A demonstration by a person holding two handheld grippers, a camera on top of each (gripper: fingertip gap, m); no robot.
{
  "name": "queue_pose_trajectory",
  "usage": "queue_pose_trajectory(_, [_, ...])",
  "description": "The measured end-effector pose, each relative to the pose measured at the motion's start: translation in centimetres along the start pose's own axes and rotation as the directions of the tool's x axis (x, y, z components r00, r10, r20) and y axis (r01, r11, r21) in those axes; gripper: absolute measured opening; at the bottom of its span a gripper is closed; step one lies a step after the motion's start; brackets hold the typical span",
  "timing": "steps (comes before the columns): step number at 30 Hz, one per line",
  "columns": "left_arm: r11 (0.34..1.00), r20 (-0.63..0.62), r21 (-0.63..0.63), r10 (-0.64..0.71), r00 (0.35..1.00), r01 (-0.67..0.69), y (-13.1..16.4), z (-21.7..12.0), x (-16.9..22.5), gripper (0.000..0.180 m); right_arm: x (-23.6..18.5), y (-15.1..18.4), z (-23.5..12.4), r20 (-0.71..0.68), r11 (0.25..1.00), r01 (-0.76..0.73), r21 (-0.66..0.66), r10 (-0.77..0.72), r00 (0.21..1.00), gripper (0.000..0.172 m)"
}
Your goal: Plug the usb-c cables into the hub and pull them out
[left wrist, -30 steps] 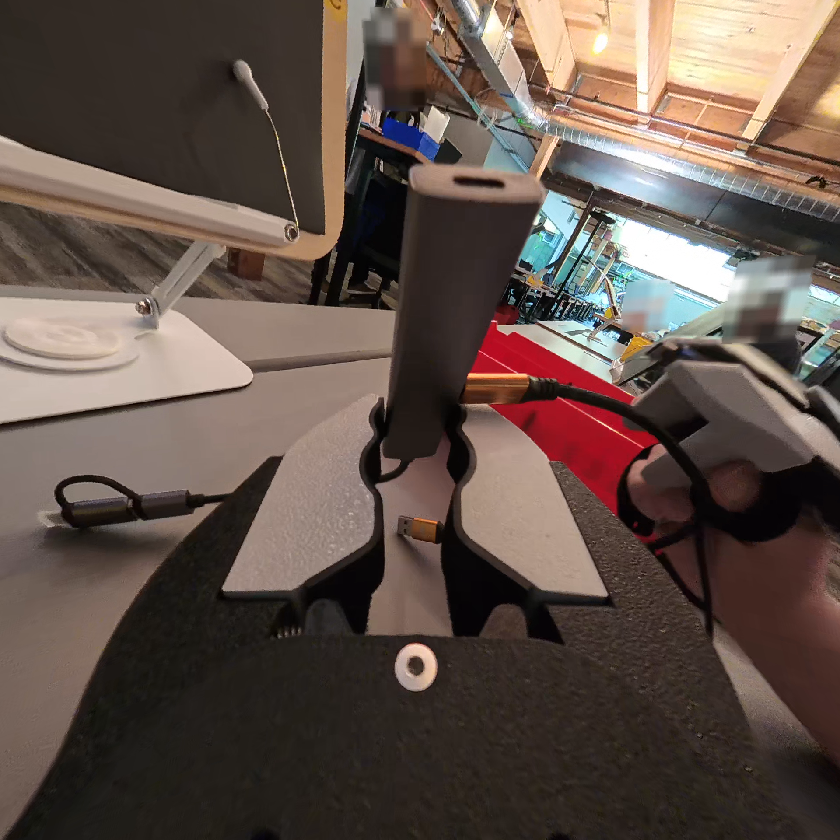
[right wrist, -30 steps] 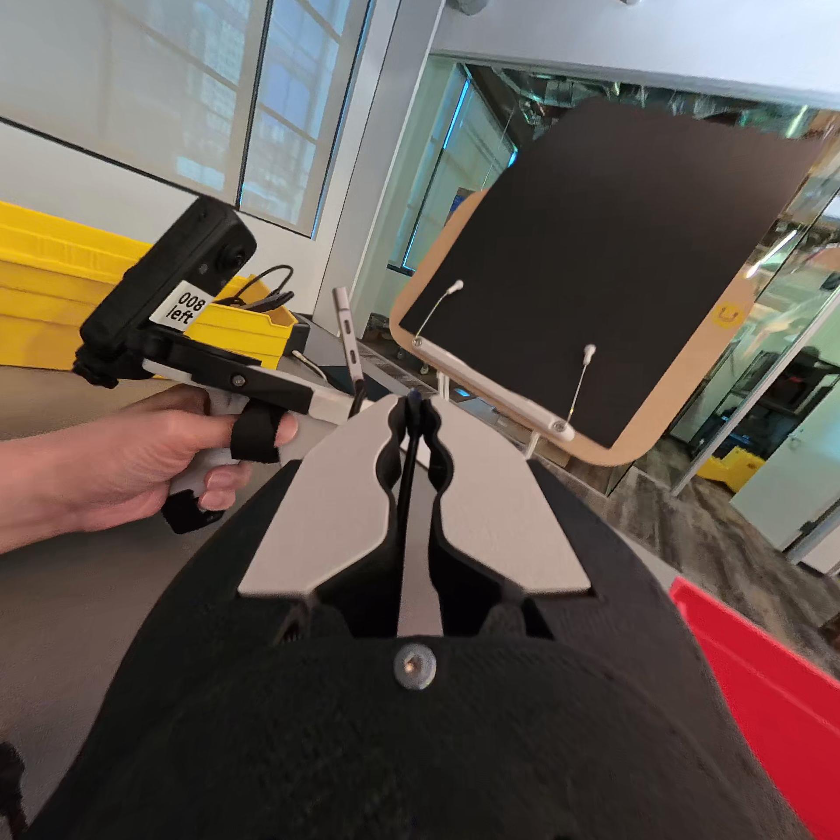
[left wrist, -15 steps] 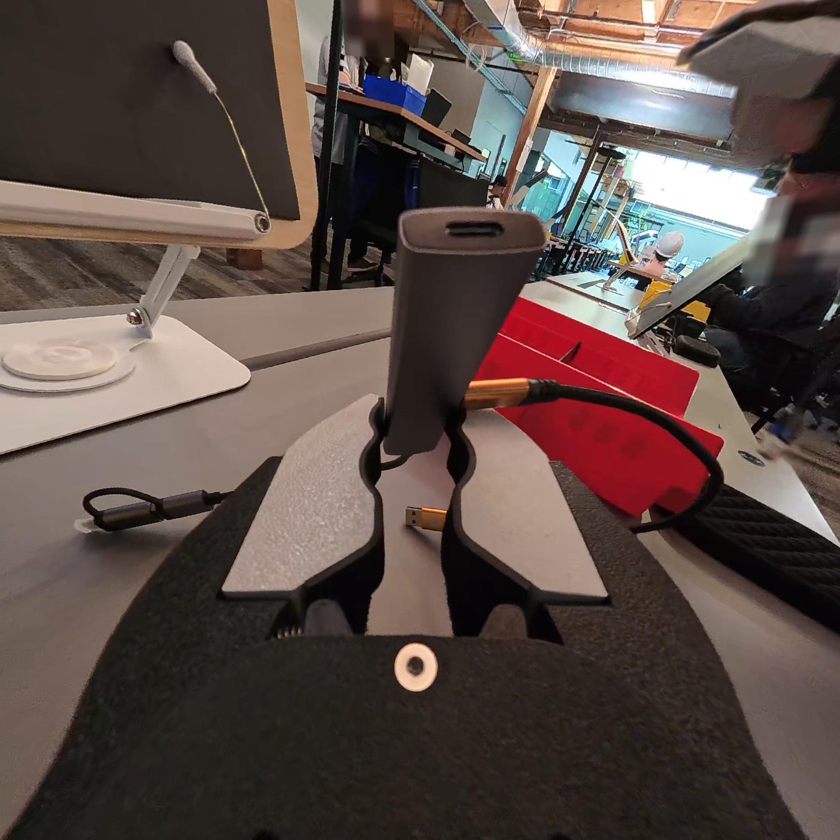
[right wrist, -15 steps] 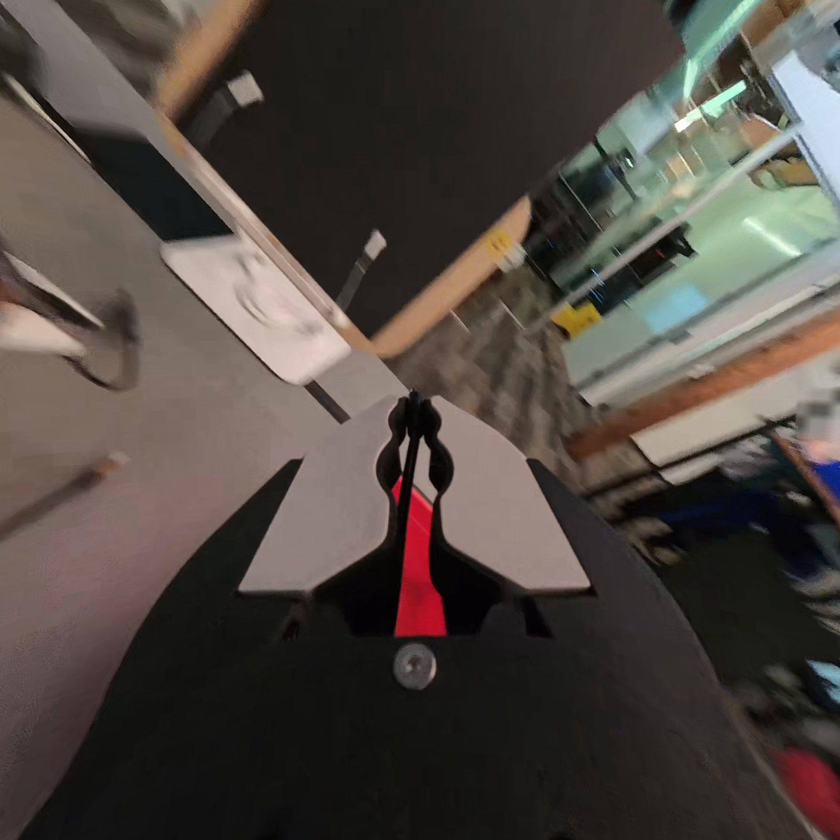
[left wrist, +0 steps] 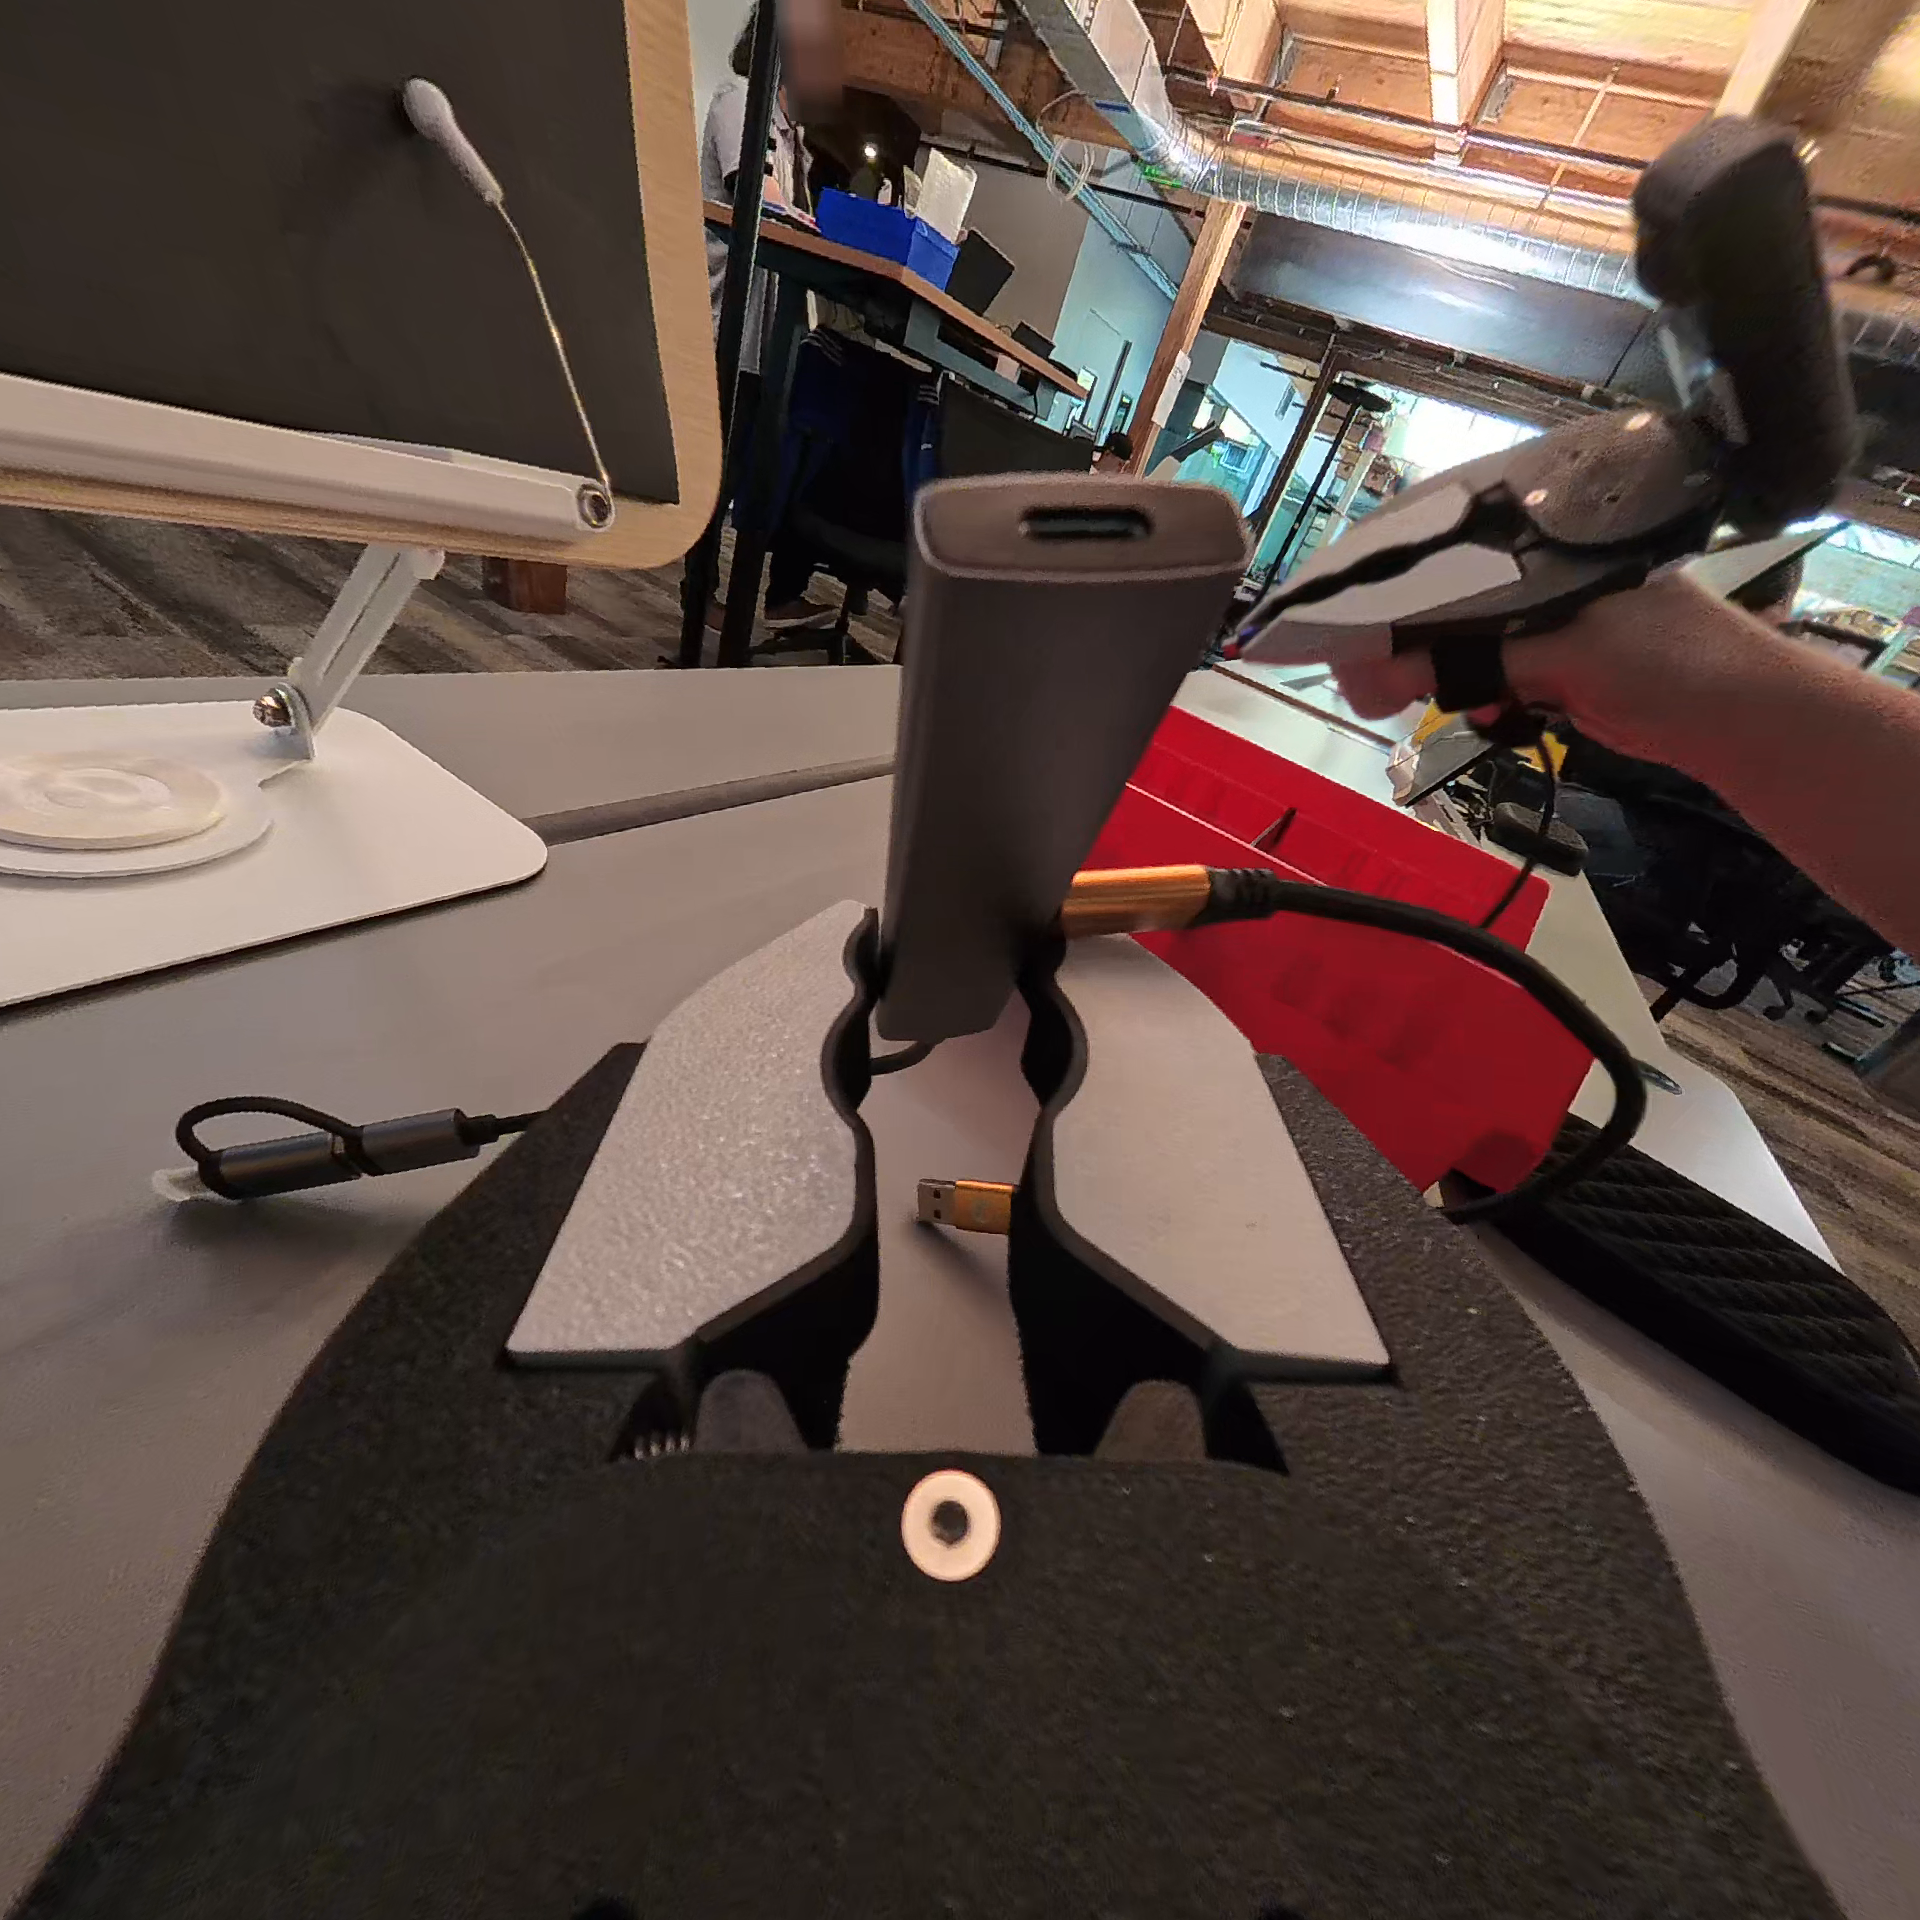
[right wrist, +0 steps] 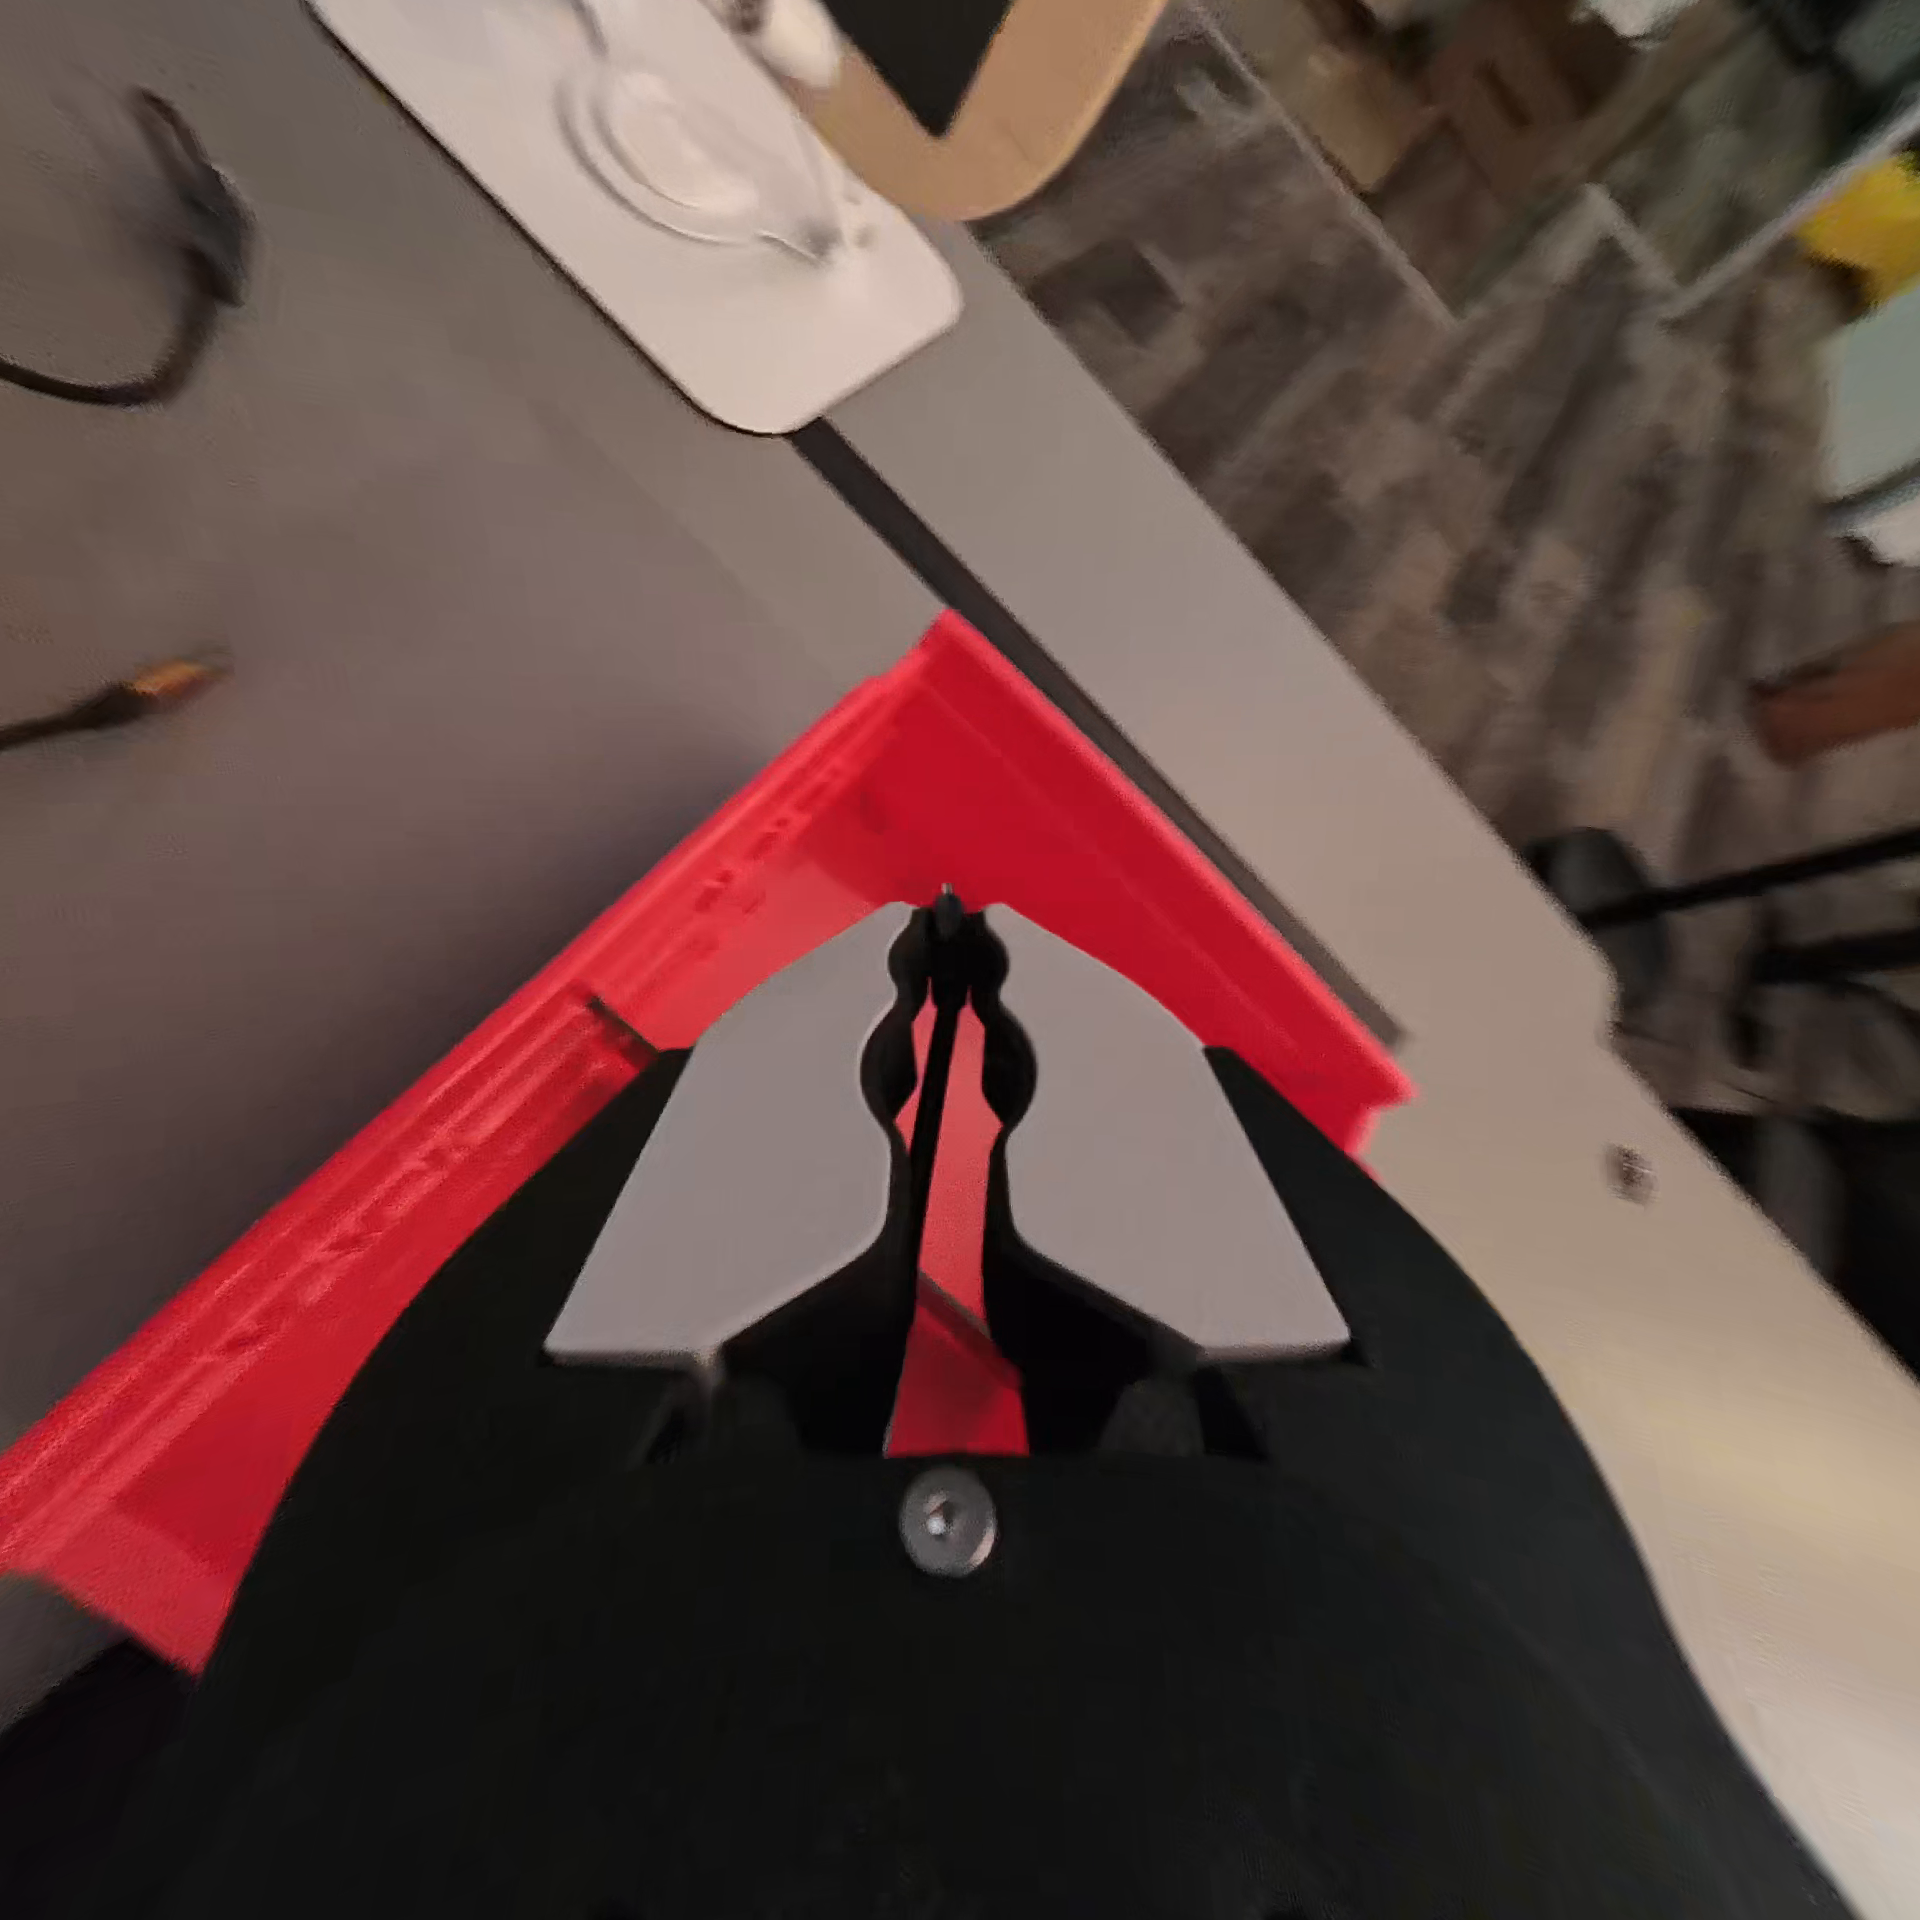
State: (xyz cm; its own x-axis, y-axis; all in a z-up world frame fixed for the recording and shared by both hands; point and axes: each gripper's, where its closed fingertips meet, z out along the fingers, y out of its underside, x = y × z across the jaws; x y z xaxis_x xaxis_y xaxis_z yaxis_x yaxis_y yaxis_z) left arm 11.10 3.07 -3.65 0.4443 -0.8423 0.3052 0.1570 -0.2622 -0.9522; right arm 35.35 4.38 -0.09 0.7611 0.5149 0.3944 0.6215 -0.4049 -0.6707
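In the left wrist view my left gripper [left wrist: 951, 935] is shut on the lower end of a grey hub [left wrist: 1049, 748] and holds it upright above the grey table [left wrist: 312, 1351]. The hub's top port is bare. An orange-sleeved plug [left wrist: 1138, 902] on a thick black cable [left wrist: 1538, 987] sits in the hub's right side. That cable's other orange plug [left wrist: 961, 1205] lies on the table. My right gripper [right wrist: 943, 935] is shut on a thin black cable [right wrist: 930, 1132], whose plug tip pokes out past the fingertips. It hovers over a red bin [right wrist: 935, 790]. It also shows in the left wrist view [left wrist: 1252, 646], right of the hub's top.
A dark board on a white stand [left wrist: 312, 831] is at the back left. The hub's own lead with grey adapters [left wrist: 343, 1143] lies at the left. The red bin [left wrist: 1351, 935] and a black ribbed mat [left wrist: 1714, 1330] are on the right, near the table's edge.
My right gripper has swung away from the hub and now tilts down over the red bin, with the thin black cable still pinched. My left gripper keeps hold of the hub.
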Motion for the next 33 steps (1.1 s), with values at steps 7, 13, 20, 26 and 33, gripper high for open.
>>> queue_pose_trajectory(7, [1.0, -0.007, 0.007, -0.02, 1.0, 0.02, -0.2, 0.0, -0.1, 0.025, -1.0, 3.9, 1.0, 0.184, 0.998, -0.06, 0.0, 0.059, 0.981, 0.008])
queue_pose_trajectory(13, [1.0, -0.015, -0.003, -0.015, 1.0, 0.015, -0.1, 0.2, 0.0, 0.025, -4.3, 6.3, -0.4, 0.427, 0.999, 0.005, 0.042, -0.023, 0.904, 0.009])
queue_pose_trajectory(20, [1.0, -0.017, -0.01, -0.003, 1.0, 0.003, 0.1, 0.3, 0.3, 0.025, -5.3, 9.5, -1.5, 0.513, 0.999, 0.028, -0.017, -0.015, 0.858, 0.009])
queue_pose_trajectory(26, [0.999, -0.017, -0.028, 0.022, 1.0, -0.023, 0.4, 0.5, 0.6, 0.025, -5.5, 9.6, -1.2, 0.482, 0.999, 0.031, 0.017, -0.036, 0.876, 0.012])
queue_pose_trajectory(33, [0.999, -0.015, -0.034, 0.036, 0.999, -0.037, 0.5, 0.5, 0.8, 0.025, -4.9, 7.5, -2.3, 0.439, 0.994, 0.032, 0.104, -0.074, 0.896, 0.019])
